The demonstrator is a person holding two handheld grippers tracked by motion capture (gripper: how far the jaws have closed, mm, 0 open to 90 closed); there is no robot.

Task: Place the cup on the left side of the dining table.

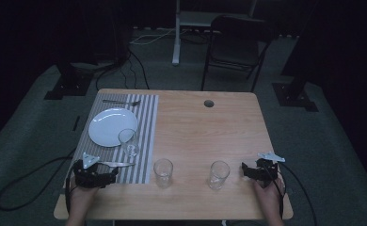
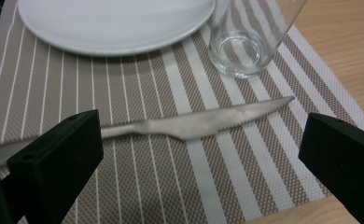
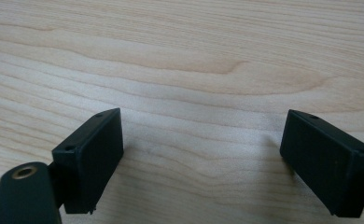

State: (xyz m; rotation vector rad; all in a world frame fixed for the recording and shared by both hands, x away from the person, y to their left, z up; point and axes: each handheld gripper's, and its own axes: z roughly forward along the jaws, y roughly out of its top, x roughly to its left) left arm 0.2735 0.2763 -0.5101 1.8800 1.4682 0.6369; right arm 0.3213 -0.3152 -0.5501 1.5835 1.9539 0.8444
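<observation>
A striped placemat (image 1: 144,141) covers the left part of the wooden table (image 1: 205,127). On it rest a white plate (image 1: 111,126), a fork (image 1: 121,102) beyond the plate, a clear glass (image 1: 130,143) by the plate's near right rim, and a table knife (image 1: 118,164). My left gripper (image 1: 107,176) hovers open just in front of the knife. In the left gripper view the knife (image 2: 194,123) lies crosswise between the spread jaws of the left gripper (image 2: 201,135), with the glass (image 2: 245,46) and plate (image 2: 115,23) behind. My right gripper (image 1: 247,170) is open over bare wood, as is my right gripper (image 3: 206,133) in its own view.
Two empty glasses (image 1: 163,172) (image 1: 219,174) stand on bare wood near the front edge, between the grippers. A cable hole (image 1: 209,103) sits near the far edge. A folding chair (image 1: 238,47) stands beyond the table.
</observation>
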